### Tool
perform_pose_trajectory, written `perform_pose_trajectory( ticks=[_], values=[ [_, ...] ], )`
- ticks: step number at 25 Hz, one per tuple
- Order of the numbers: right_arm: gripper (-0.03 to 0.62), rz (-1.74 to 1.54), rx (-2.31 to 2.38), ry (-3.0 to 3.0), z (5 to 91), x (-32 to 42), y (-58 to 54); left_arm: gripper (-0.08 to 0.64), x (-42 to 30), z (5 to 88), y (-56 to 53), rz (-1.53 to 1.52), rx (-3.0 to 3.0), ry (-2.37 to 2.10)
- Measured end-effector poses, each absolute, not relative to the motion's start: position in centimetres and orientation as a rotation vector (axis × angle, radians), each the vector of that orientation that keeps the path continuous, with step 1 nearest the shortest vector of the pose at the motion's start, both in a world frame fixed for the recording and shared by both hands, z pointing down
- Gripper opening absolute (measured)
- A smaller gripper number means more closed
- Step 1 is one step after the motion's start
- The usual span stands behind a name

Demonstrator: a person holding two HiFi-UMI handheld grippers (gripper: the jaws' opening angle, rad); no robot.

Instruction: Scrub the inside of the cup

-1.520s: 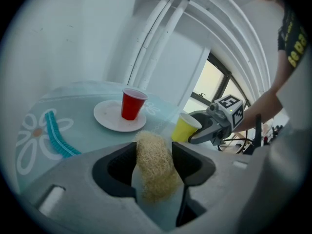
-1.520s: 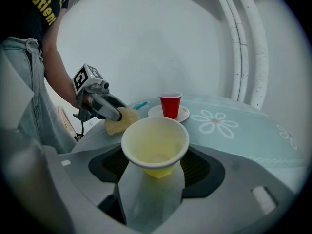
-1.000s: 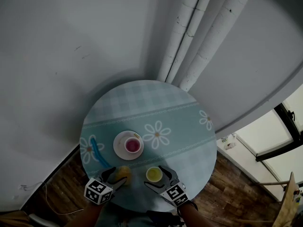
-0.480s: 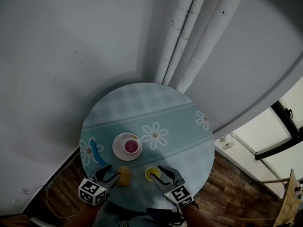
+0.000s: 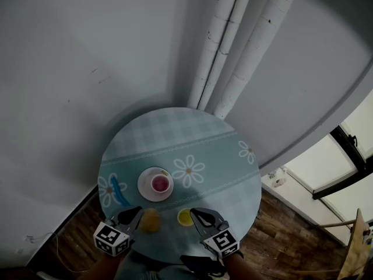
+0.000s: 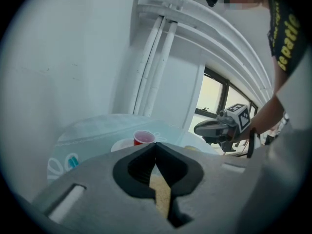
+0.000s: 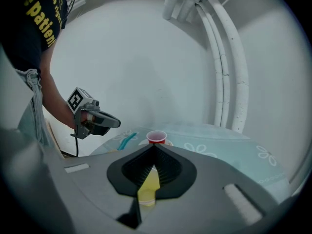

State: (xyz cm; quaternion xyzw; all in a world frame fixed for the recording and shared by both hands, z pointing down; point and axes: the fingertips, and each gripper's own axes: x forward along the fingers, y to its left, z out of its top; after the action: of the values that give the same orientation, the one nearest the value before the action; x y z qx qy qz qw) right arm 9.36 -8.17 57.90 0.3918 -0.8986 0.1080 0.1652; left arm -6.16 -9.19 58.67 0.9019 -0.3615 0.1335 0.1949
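A small yellow cup (image 5: 185, 217) stands near the table's front edge, and a yellow sponge (image 5: 151, 219) lies to its left. My left gripper (image 5: 134, 214) hovers just left of the sponge. Its jaws have just been closing and now meet with nothing between them. In the left gripper view the sponge (image 6: 160, 194) shows through the gap below those shut jaws. My right gripper (image 5: 199, 215) hangs beside the yellow cup, its jaws likewise just closed and empty. The right gripper view shows the yellow cup (image 7: 148, 186) beneath them.
A red cup (image 5: 159, 184) sits on a white saucer (image 5: 145, 190) behind the sponge. A blue brush (image 5: 118, 191) lies at the left of the round table (image 5: 221, 168). White pipes (image 5: 233, 57) run up the grey wall behind it. Wooden floor shows below the table's edge.
Both grippers stood open around the sponge and the yellow cup. They have drawn back toward me, lifted, and shut; sponge and cup stay on the table.
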Motion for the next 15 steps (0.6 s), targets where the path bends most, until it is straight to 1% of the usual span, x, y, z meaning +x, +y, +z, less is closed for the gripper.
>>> perform_pose_trajectory(
  ticks=[5,15],
  values=[
    [0.008,0.279,1.119,-2.593,56.6,9.5,-8.3,0.002,-6.0,56.6,-9.6,0.301,2.575,-1.023],
    [0.008,0.143,1.158,-2.670,51.0,9.5,-8.7,0.002,-6.0,52.9,-10.1,0.192,2.647,-1.046]
  ],
)
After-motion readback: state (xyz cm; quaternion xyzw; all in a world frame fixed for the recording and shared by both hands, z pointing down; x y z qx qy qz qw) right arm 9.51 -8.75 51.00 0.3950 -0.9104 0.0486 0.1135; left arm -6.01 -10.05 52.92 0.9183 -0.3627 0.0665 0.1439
